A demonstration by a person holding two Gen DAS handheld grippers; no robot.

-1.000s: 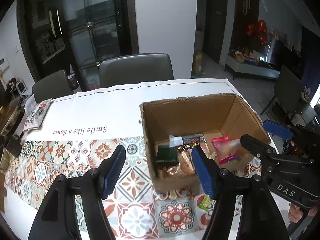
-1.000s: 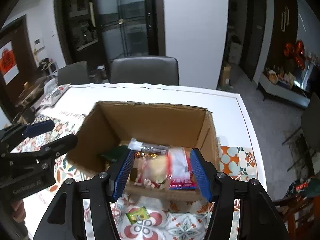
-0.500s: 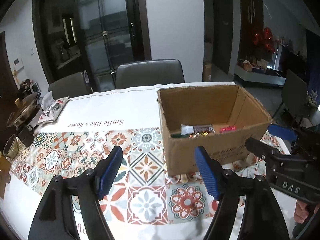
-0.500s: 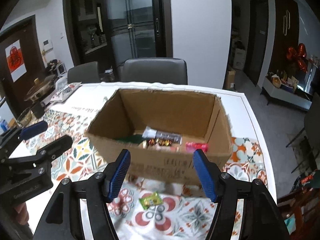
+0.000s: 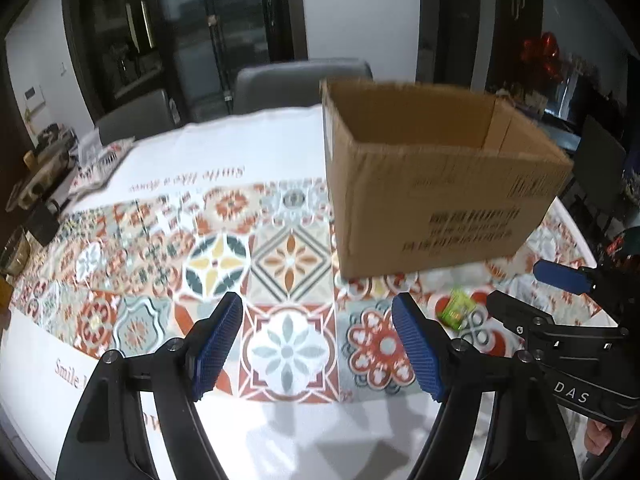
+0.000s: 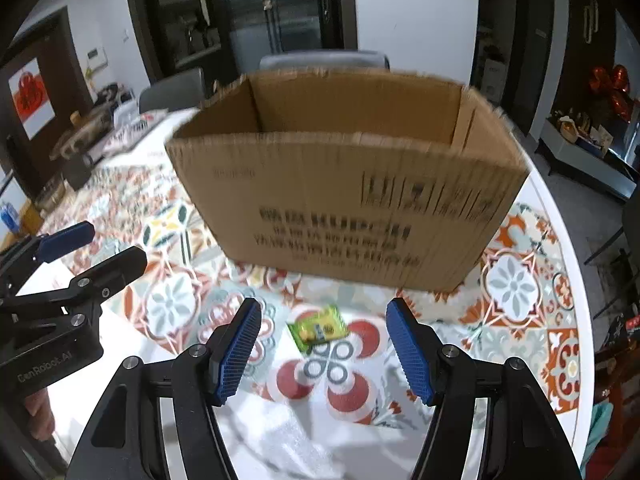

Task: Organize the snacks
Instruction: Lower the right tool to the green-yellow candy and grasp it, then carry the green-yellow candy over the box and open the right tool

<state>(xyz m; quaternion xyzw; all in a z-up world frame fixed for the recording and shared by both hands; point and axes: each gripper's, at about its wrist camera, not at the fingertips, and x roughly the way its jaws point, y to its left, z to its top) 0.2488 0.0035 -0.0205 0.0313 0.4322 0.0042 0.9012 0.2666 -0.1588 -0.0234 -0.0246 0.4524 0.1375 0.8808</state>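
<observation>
An open cardboard box [image 5: 440, 196] stands on the patterned tablecloth; it also shows in the right wrist view [image 6: 348, 200], and its contents are hidden behind its near wall. A small green snack packet [image 6: 318, 328] lies on the cloth in front of the box, between my right gripper's open jaws and a little ahead of them; it also shows in the left wrist view [image 5: 456, 310]. My right gripper [image 6: 322, 354] is open and empty. My left gripper [image 5: 318, 346] is open and empty, low over the cloth left of the packet.
The table [image 5: 248, 140] has a white cloth area beyond the tile pattern. Grey chairs [image 5: 296, 84] stand behind it. Bags and dark items [image 5: 48, 168] lie at the far left. The table's right edge [image 6: 568, 240] curves close to the box.
Both grippers have dropped from above the box and pulled back to table level. The snacks inside the box have gone out of sight. The green packet now lies between the right jaws.
</observation>
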